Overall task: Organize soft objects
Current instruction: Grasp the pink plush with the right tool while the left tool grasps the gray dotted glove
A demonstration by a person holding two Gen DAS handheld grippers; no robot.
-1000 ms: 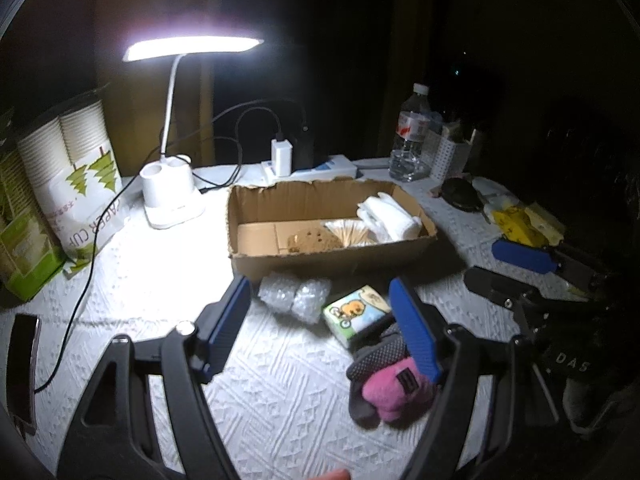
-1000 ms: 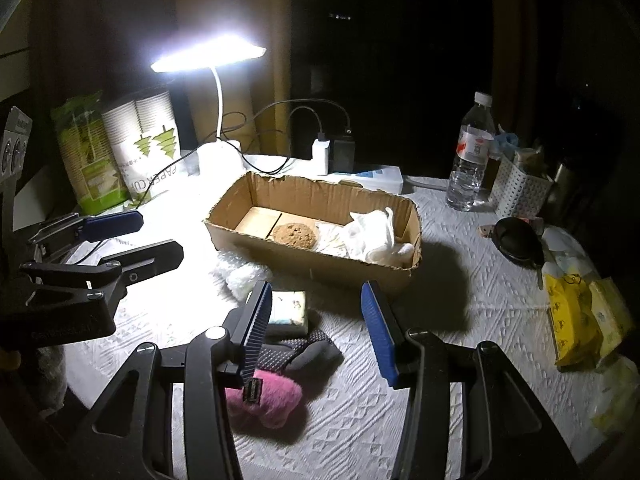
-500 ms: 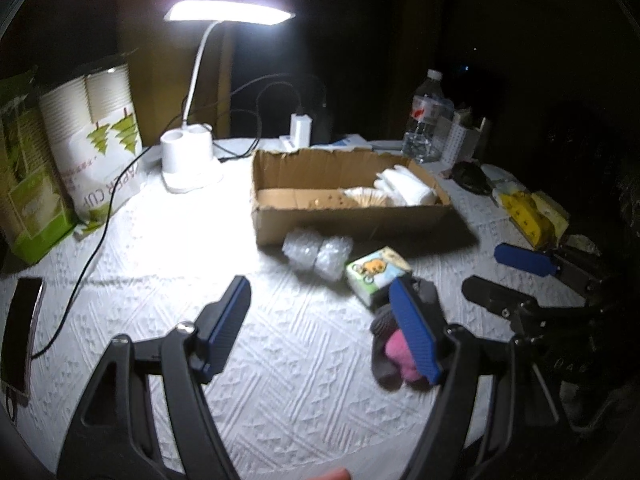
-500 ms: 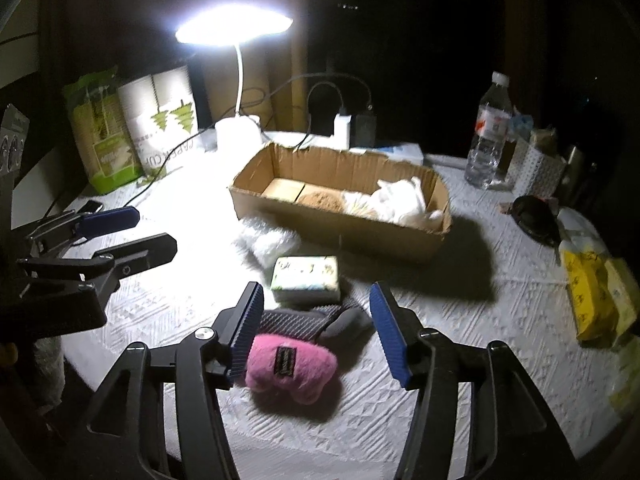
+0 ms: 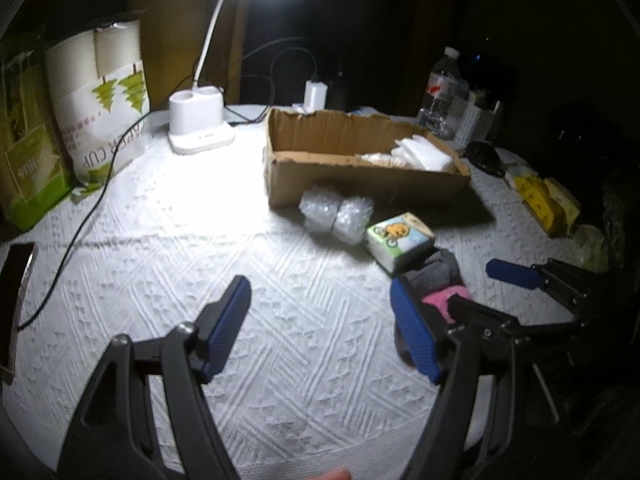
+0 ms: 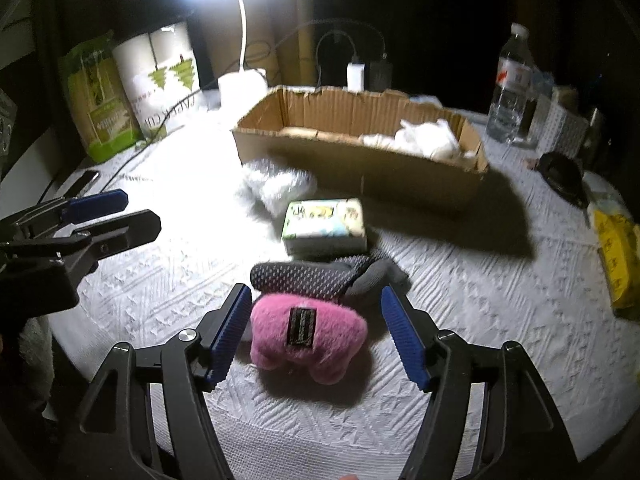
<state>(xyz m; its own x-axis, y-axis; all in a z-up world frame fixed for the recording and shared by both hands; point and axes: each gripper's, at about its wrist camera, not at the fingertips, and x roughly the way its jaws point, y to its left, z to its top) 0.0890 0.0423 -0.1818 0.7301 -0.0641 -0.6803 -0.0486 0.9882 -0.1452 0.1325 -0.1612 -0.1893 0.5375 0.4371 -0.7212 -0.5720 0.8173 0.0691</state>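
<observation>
A pink plush toy (image 6: 308,338) with a black label lies on the white tablecloth between the fingers of my right gripper (image 6: 314,330); its jaws are opening and the pads stand clear of the toy. Behind it lie grey dotted socks (image 6: 320,276), a small tissue pack (image 6: 324,224) and bubble wrap (image 6: 280,182). The cardboard box (image 6: 360,164) beyond holds white soft things. My left gripper (image 5: 320,322) hovers open over bare cloth, with the socks (image 5: 434,276), pink toy (image 5: 440,300), tissue pack (image 5: 400,236) and bubble wrap (image 5: 336,214) to its right.
A lit desk lamp (image 5: 200,120) and paper cup packs (image 5: 104,100) stand at the back left, with a cable and a phone (image 5: 18,300) on the left edge. A water bottle (image 6: 512,88), white basket, dark pouch (image 6: 560,172) and yellow packets (image 6: 618,256) crowd the right side.
Both grippers have sunk closer to the table. The right jaws widened and now frame the pink toy, which sat under the left finger before. The left gripper stays open.
</observation>
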